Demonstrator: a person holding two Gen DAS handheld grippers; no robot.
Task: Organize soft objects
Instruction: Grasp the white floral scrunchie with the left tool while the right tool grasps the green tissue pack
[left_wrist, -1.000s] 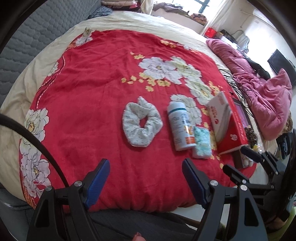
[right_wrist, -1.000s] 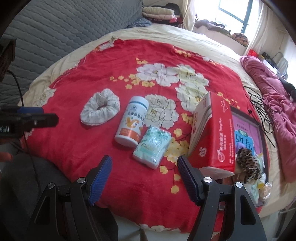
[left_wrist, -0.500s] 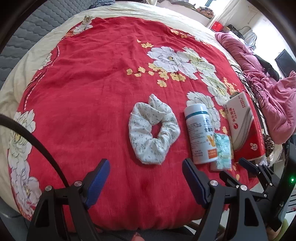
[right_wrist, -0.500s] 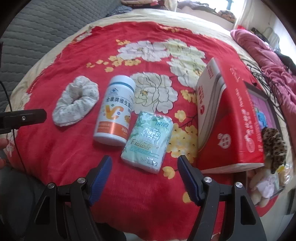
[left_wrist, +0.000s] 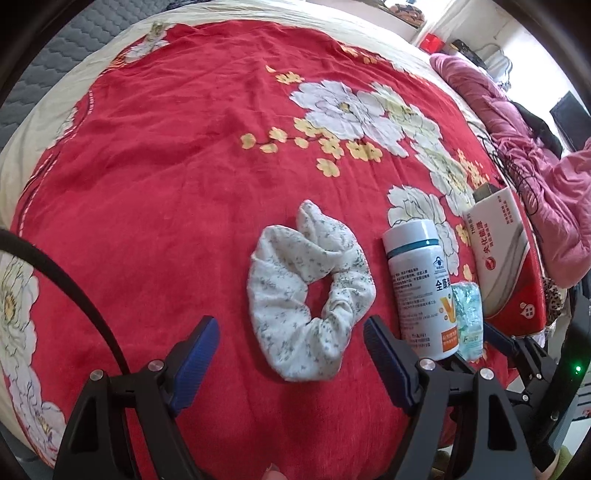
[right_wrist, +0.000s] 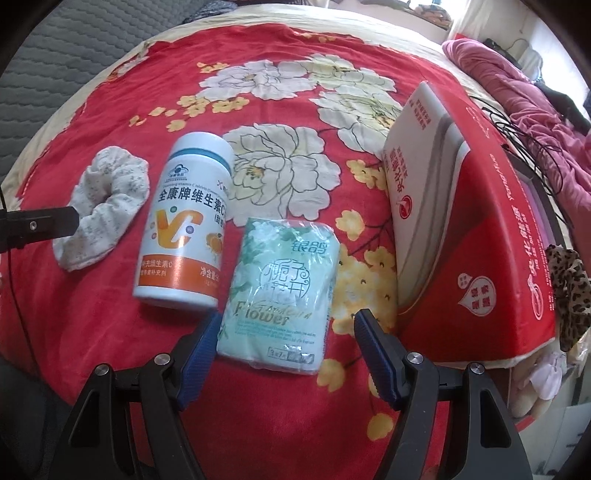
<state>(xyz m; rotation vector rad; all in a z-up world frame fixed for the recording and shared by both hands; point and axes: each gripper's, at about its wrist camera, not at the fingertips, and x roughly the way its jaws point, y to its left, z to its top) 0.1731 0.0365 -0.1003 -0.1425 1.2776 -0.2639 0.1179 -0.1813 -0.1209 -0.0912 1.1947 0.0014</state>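
Note:
A white floral scrunchie (left_wrist: 308, 291) lies on the red flowered blanket (left_wrist: 166, 166); it also shows in the right wrist view (right_wrist: 105, 214). My left gripper (left_wrist: 290, 352) is open, its fingers either side of the scrunchie's near end, just short of it. A pale green tissue pack (right_wrist: 282, 291) lies beside a white vitamin bottle (right_wrist: 188, 225). My right gripper (right_wrist: 286, 341) is open, its fingers flanking the pack's near end. The pack (left_wrist: 468, 321) and bottle (left_wrist: 421, 288) also show in the left wrist view.
A red and white carton (right_wrist: 469, 229) stands right of the tissue pack, with a leopard-print item (right_wrist: 569, 291) behind it. A pink quilt (left_wrist: 517, 155) and black cables (right_wrist: 524, 136) lie at the right. A grey quilted headboard (right_wrist: 55, 48) is at the left.
Both grippers have moved forward and down toward the blanket. The scrunchie now sits between the left fingers and the tissue pack between the right fingers. Both stay open.

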